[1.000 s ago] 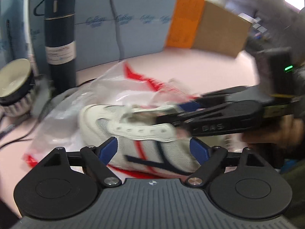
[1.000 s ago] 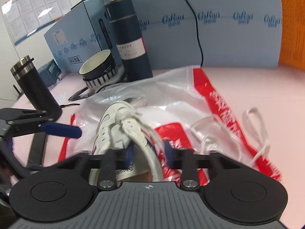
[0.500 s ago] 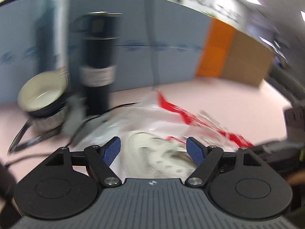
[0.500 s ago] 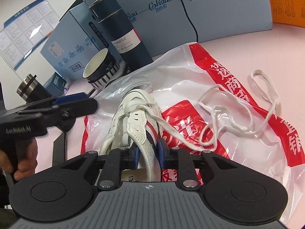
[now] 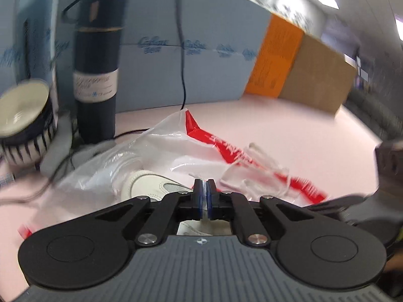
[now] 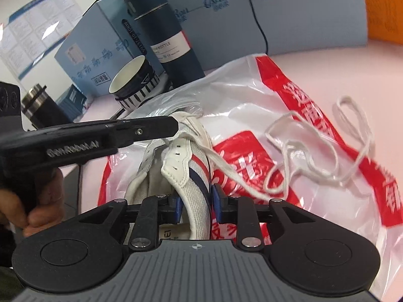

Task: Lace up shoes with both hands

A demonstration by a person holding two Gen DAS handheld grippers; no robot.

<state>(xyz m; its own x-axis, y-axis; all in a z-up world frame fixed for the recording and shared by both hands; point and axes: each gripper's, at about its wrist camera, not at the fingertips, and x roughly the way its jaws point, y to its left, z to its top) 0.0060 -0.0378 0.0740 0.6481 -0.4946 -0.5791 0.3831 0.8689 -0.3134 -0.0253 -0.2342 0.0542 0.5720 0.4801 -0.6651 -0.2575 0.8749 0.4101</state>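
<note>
A white sneaker (image 6: 181, 161) with red and navy stripes lies on a red-and-white plastic bag (image 6: 252, 100) on the pink table. Its white shoelace (image 6: 302, 148) trails off to the right in loose loops. My right gripper (image 6: 195, 203) is shut on the shoe's side wall, the blue pads pressing it from both sides. My left gripper (image 6: 175, 125) reaches in from the left to the front eyelets. In the left wrist view the left gripper (image 5: 204, 191) is shut above the shoe's toe (image 5: 151, 183), with a thin white strip of lace showing between the pads.
A dark blue flask (image 6: 171, 40) and a striped cup (image 6: 136, 83) stand behind the shoe, in front of pale blue boxes (image 6: 95, 58). A steel-topped tumbler (image 6: 37, 105) stands at far left. Orange and brown boards (image 5: 302, 63) line the back right. A hand (image 6: 37, 201) holds the left gripper.
My left gripper, open a moment ago, has swung toward the shoe's front and shut at the lace. My right gripper has kept its hold on the shoe.
</note>
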